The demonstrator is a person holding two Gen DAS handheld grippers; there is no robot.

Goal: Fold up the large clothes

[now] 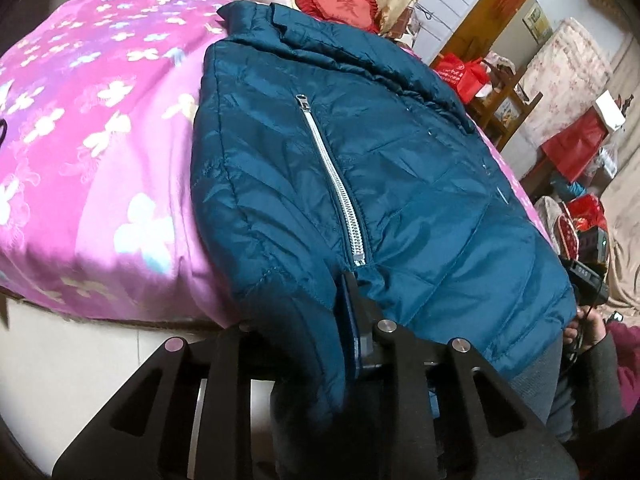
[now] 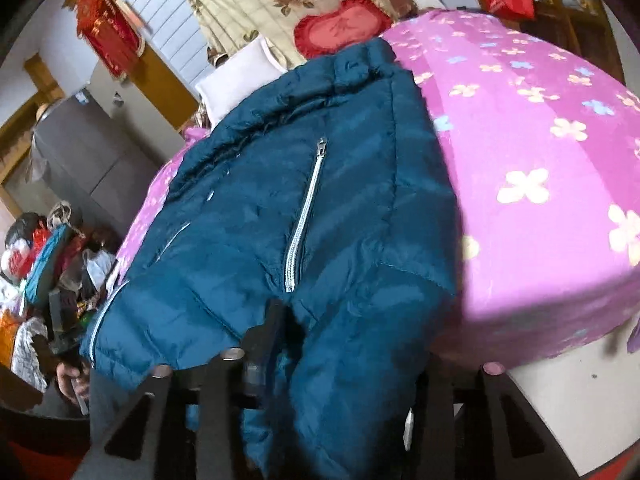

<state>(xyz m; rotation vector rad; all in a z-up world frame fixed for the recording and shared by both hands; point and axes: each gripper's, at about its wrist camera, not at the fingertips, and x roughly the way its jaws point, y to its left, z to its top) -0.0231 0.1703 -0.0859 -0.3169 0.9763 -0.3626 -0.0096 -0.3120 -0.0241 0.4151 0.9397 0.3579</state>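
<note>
A teal quilted puffer jacket (image 1: pixel 400 184) lies on a bed with a pink flowered cover (image 1: pixel 92 152); its collar points to the headboard and a silver pocket zip (image 1: pixel 340 192) shows. My left gripper (image 1: pixel 320 332) is shut on the jacket's near hem, with fabric draped over the left finger. In the right wrist view the same jacket (image 2: pixel 260 208) shows its other pocket zip (image 2: pixel 304 216). My right gripper (image 2: pixel 320 344) is shut on the hem there, and fabric hides the right finger.
A red heart cushion (image 1: pixel 336 0) and a white pillow (image 2: pixel 236 76) lie at the head of the bed. Red bags (image 1: pixel 576 148) and clutter stand beside the bed. A grey cabinet (image 2: pixel 84 156) stands on the other side.
</note>
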